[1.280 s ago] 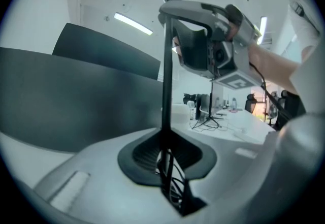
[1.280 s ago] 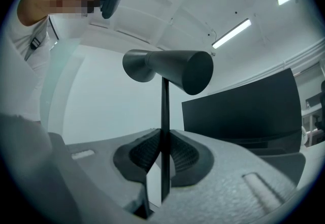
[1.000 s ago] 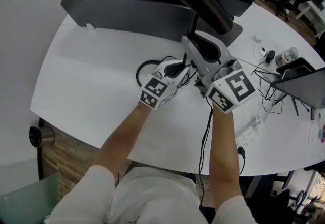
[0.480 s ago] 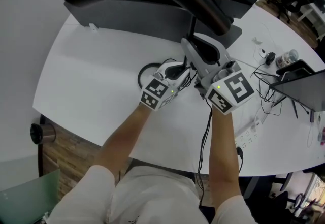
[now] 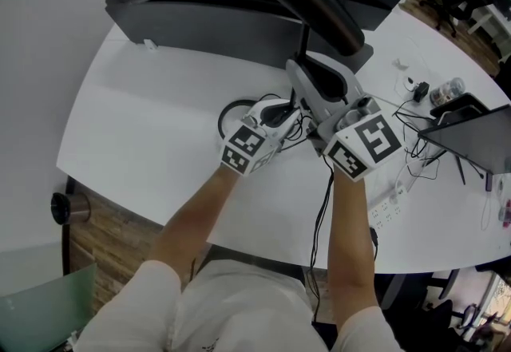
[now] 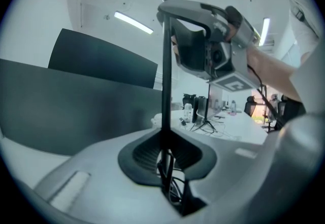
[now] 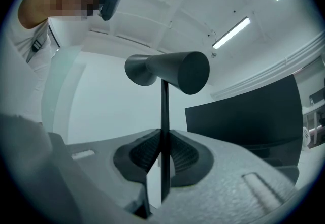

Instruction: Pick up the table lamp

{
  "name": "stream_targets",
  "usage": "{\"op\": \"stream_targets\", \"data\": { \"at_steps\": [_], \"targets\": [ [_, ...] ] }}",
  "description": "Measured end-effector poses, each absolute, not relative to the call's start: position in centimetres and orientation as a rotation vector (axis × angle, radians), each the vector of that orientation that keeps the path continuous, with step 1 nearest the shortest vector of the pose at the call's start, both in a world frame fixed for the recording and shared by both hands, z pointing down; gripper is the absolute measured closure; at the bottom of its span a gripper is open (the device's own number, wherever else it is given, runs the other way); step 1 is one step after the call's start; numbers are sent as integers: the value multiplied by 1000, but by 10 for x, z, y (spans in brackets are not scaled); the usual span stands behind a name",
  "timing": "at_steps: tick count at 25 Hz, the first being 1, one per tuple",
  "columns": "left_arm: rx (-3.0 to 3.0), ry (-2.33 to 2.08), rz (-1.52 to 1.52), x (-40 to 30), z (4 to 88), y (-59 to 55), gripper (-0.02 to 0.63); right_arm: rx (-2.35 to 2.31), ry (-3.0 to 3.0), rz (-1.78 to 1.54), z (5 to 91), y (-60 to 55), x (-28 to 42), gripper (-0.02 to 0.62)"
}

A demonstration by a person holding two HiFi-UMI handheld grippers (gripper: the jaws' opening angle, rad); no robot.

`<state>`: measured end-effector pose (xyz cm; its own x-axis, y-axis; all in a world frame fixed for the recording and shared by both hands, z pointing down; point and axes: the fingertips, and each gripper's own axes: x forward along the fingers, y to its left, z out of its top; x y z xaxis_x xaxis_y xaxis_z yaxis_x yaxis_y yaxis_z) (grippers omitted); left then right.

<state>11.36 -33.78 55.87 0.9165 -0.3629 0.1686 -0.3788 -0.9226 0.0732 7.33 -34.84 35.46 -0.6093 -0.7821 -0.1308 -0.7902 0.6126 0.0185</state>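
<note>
Both grippers are clamped on the table lamp's thin black stem (image 6: 165, 75). The left gripper (image 6: 165, 159) has its pads pressed on the stem low down, just above a tangle of cord. The right gripper (image 7: 163, 164) grips the stem higher up from the opposite side, under the cone-shaped lamp head (image 7: 170, 70). Two holds at different heights look like a sensible answer to a slim, top-heavy thing: one grip alone would likely let the stem swing or slip round.

The lamp stands upright over the middle of the white table (image 5: 144, 135), with its head close under the head camera. No view shows whether its foot has left the tabletop. A dark ring (image 5: 230, 115) beside the left gripper may be that foot or a loop of cord.

Further out on the right, a small clear jar (image 5: 453, 88) lies among cables near a laptop (image 5: 471, 135), its contents too small to tell. On the floor to the left stands a dark cup-like can (image 5: 64, 208), whose inside is not visible.
</note>
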Motion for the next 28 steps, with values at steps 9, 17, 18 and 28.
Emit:
{"op": "stream_targets", "data": {
  "at_steps": [9,17,18,28],
  "targets": [
    [2975,-569,247,121,529,-320,558,-1332,2708,107,325,-331,83,552],
    [2980,-576,253,124,499,-302,558,-1325,2706,115,295,-311,85,552],
    [2980,-575,254,124,496,-299,558,-1325,2705,115,291,-308,86,552],
    [2979,-566,250,127,463,-272,558,-1307,2704,119,258,-281,86,552]
  ]
}}
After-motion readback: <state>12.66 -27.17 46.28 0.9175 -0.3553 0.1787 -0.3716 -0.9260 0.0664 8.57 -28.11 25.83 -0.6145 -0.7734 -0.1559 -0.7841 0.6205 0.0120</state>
